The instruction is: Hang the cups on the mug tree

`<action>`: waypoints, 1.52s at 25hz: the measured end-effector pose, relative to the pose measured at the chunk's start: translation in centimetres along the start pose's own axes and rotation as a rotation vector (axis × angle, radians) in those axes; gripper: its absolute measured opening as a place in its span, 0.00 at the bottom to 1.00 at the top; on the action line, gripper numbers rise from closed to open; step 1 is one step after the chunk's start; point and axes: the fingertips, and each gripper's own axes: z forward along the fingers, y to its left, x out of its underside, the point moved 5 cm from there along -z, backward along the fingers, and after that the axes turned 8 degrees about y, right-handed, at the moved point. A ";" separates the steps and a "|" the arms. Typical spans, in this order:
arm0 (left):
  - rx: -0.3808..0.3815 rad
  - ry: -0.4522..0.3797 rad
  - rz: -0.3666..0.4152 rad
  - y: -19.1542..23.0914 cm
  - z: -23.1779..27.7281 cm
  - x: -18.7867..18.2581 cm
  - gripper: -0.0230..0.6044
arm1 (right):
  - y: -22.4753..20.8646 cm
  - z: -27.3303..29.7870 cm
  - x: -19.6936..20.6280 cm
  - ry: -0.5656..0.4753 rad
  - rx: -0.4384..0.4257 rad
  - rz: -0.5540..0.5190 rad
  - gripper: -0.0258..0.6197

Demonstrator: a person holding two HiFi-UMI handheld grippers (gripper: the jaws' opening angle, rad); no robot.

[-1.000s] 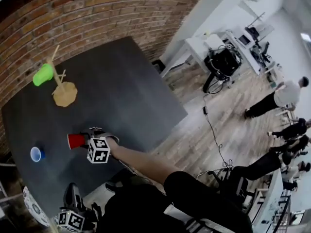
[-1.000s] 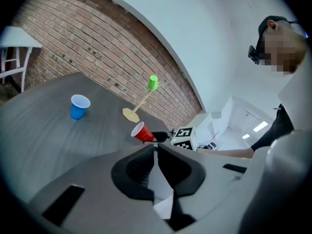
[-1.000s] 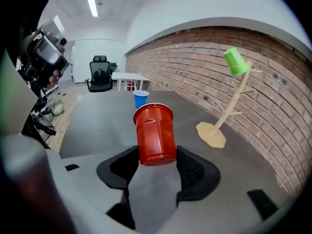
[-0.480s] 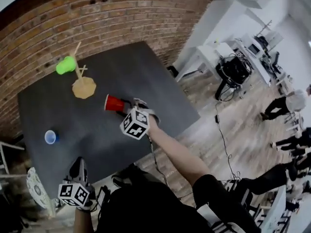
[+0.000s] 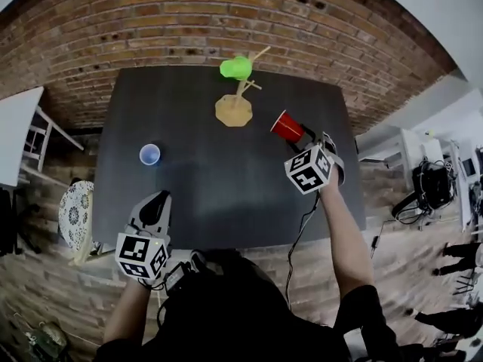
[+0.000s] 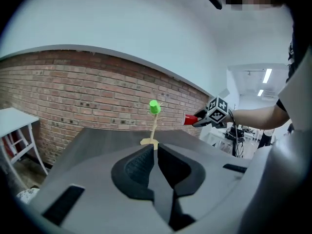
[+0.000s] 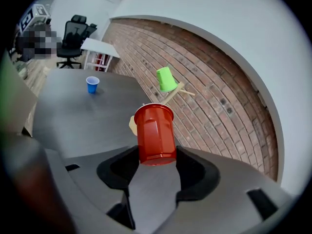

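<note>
A wooden mug tree [image 5: 235,108] stands near the table's far edge with a green cup [image 5: 236,68] hung on a top branch. My right gripper [image 5: 303,136] is shut on a red cup [image 5: 287,126], held in the air just right of the tree with its mouth toward the tree. In the right gripper view the red cup [image 7: 154,134] sits between the jaws, with the green cup [image 7: 166,79] on its branch beyond. A blue cup [image 5: 149,154] stands upright on the table's left part. My left gripper [image 5: 156,207] is shut and empty at the near left edge.
The dark table [image 5: 226,179] backs onto a brick wall [image 5: 189,29]. A white table [image 5: 15,130] and a patterned seat [image 5: 75,213] stand at the left. An office area with cables and desks lies at the right.
The view swung round, so the table now lies square ahead. My right gripper carried the red cup from the near part of the table up close to the mug tree.
</note>
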 end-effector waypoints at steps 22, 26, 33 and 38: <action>-0.131 0.041 -0.150 1.9 0.2 1.3 0.09 | -3.2 12.5 -9.6 0.118 -0.004 -0.282 0.44; -0.145 0.043 -0.168 2.4 0.1 1.5 0.09 | -3.1 13.6 -10.8 0.118 -0.004 -0.300 0.44; -0.136 0.052 -0.190 2.5 0.8 1.8 0.09 | -2.6 14.8 -11.5 0.129 -0.023 -0.326 0.44; -0.124 0.070 -0.198 2.6 1.2 2.3 0.09 | -2.2 15.5 -11.9 0.121 -0.005 -0.345 0.44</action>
